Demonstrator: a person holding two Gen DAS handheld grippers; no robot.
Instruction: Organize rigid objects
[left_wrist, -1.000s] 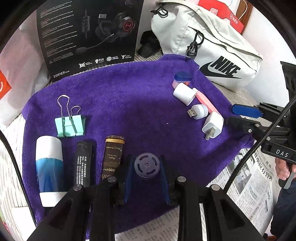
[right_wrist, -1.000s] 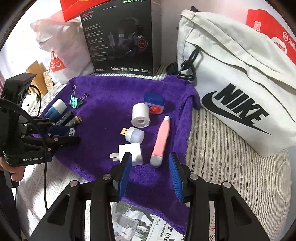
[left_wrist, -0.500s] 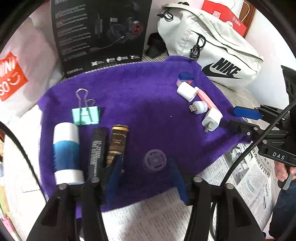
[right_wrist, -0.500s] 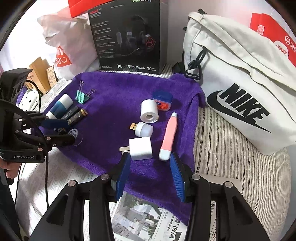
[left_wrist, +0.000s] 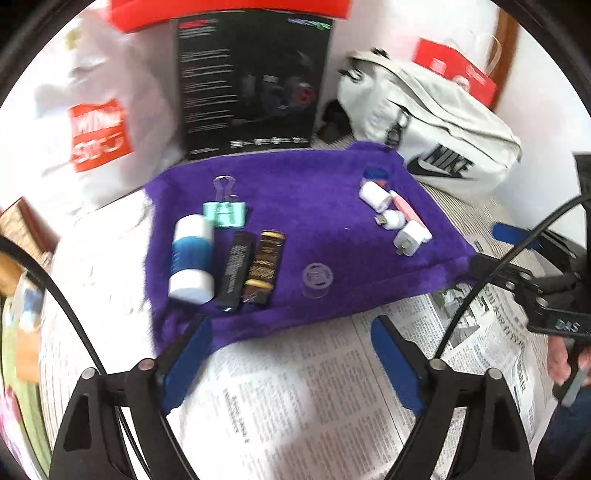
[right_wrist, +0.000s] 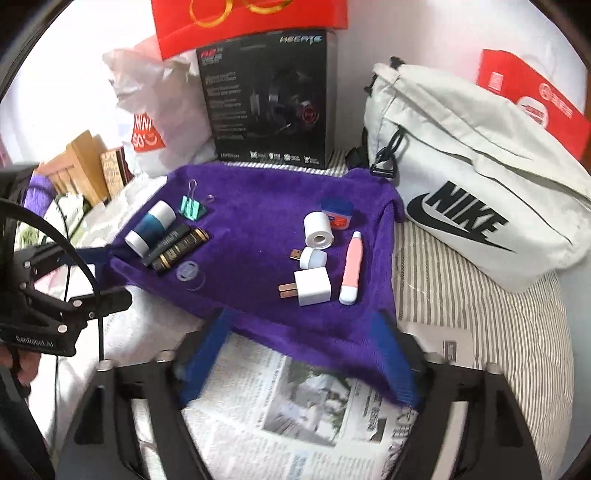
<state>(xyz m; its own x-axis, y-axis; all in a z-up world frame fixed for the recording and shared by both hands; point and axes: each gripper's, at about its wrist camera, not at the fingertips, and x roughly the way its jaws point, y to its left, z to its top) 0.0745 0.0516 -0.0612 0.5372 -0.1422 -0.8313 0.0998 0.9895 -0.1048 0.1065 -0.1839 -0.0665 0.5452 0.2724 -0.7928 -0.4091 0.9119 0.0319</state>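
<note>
With both grippers spread and empty over newsprint, I see my left gripper (left_wrist: 290, 360) facing a clear ribbed cap (left_wrist: 317, 279) on the fuzzy purple towel (left_wrist: 306, 206); my right gripper (right_wrist: 303, 354) faces a boxy white charger (right_wrist: 313, 286).

A home bedroom: striped bedding (right_wrist: 461, 295), shopping bags (right_wrist: 162, 122).
</note>
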